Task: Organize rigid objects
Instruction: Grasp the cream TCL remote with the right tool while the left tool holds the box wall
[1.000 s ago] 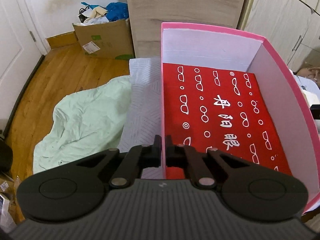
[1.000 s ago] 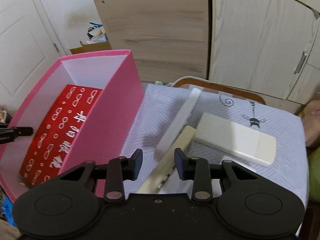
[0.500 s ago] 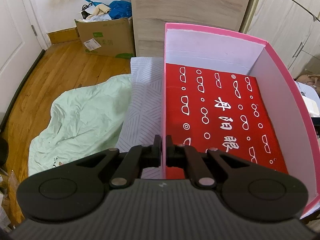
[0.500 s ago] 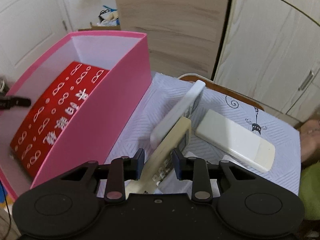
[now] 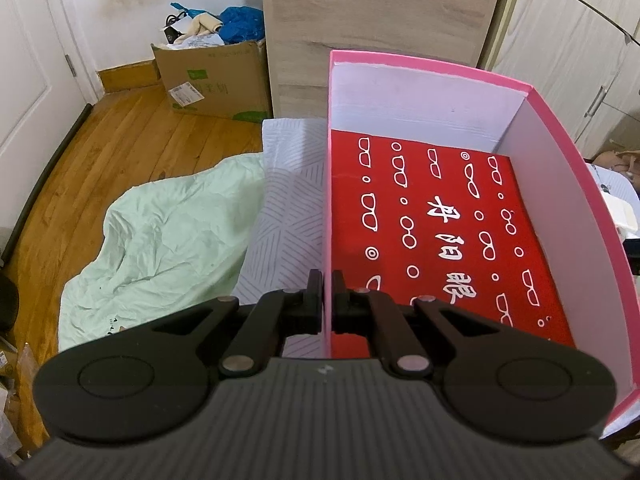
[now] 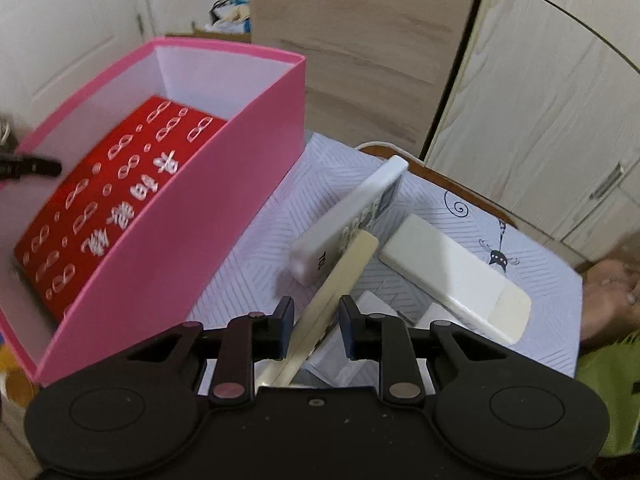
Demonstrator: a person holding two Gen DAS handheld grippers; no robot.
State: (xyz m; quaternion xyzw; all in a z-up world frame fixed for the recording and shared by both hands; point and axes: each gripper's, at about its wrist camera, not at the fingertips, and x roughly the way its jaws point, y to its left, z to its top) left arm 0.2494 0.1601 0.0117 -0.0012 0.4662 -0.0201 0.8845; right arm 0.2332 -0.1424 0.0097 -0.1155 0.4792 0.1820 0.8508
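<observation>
Presently the left tongs are clamped on the left wall of the pink box, one finger on either side. A red case printed with white spectacles lies flat inside. The right tongs are clamped on a cream remote, lifted edge-on and tilted toward 1 o'clock. At 12 o'clock a white remote leans behind it; at 2 o'clock a white slab lies on the patterned cloth. The box stands at 10 o'clock.
</observation>
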